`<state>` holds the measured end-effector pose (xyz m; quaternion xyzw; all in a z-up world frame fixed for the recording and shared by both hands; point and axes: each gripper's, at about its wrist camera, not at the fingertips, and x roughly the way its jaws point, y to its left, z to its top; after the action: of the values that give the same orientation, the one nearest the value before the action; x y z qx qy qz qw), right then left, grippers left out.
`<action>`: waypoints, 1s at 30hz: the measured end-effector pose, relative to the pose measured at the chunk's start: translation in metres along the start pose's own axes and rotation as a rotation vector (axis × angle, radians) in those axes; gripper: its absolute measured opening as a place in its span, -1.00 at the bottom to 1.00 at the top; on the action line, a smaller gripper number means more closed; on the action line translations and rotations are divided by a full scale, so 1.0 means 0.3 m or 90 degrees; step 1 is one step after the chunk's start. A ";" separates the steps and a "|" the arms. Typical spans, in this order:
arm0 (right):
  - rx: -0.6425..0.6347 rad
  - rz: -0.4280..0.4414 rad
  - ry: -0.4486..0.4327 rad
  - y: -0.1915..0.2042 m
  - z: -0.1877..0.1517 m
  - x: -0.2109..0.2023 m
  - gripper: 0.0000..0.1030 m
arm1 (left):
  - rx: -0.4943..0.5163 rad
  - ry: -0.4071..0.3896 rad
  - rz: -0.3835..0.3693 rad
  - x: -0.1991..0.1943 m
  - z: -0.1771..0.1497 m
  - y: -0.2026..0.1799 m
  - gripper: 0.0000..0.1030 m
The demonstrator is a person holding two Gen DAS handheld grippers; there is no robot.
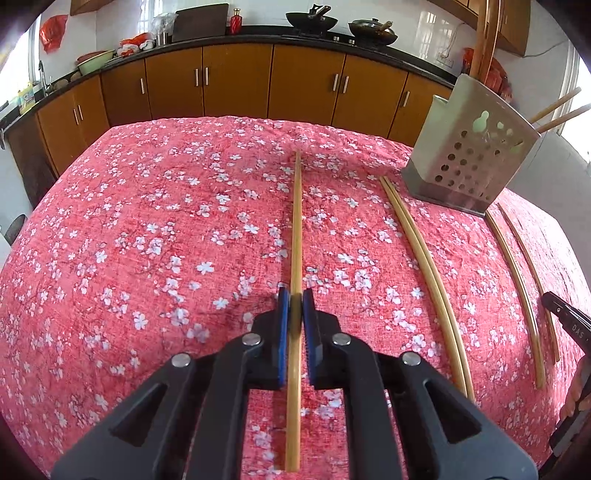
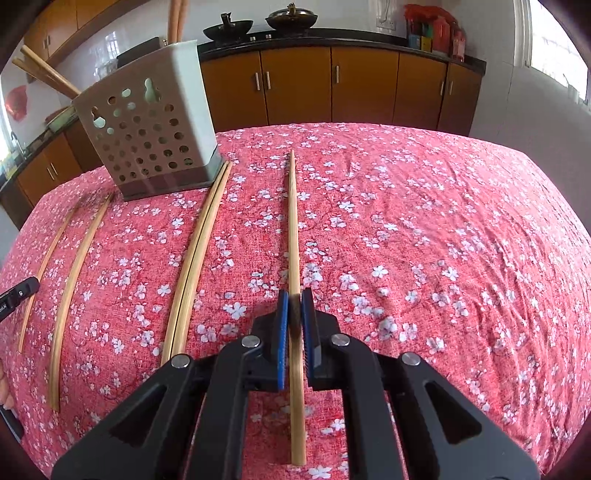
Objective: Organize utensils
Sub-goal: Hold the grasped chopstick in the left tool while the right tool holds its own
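My left gripper point(image 1: 295, 295) is shut on a bamboo chopstick point(image 1: 296, 221) that points forward over the red floral tablecloth point(image 1: 147, 240). My right gripper point(image 2: 295, 295) is shut on another chopstick point(image 2: 293, 221) the same way. A perforated metal utensil holder point(image 1: 469, 155) stands at the far right in the left view and the far left in the right view point(image 2: 147, 136), with chopsticks inside. A pair of chopsticks point(image 1: 424, 266) point(image 2: 199, 251) lies beside it. Two single chopsticks point(image 1: 517, 288) point(image 2: 74, 288) lie farther out.
Brown kitchen cabinets point(image 1: 236, 85) with a black countertop run behind the table, with woks point(image 1: 312, 20) on the stove. The other gripper's black tip shows at the right edge point(image 1: 565, 317) and at the left edge of the right view point(image 2: 14, 295).
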<state>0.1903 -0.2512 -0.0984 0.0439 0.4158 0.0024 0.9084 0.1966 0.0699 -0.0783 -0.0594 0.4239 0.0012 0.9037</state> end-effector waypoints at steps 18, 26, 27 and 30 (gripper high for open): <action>0.005 0.005 -0.001 -0.004 -0.002 -0.002 -0.83 | -0.021 -0.001 -0.023 -0.009 -0.007 0.028 -0.80; 0.006 0.005 -0.001 -0.004 -0.001 -0.001 -0.83 | -0.023 0.000 -0.025 -0.007 -0.006 0.029 -0.80; 0.006 0.005 -0.001 -0.004 -0.001 -0.001 -0.83 | -0.023 0.000 -0.025 -0.007 -0.005 0.028 -0.80; 0.005 0.005 -0.001 -0.004 -0.001 0.000 -0.83 | -0.023 0.000 -0.025 -0.007 -0.006 0.029 -0.80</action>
<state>0.1900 -0.2524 -0.0986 0.0493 0.4146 0.0040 0.9087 0.1934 0.0785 -0.0786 -0.0837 0.4224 -0.0087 0.9025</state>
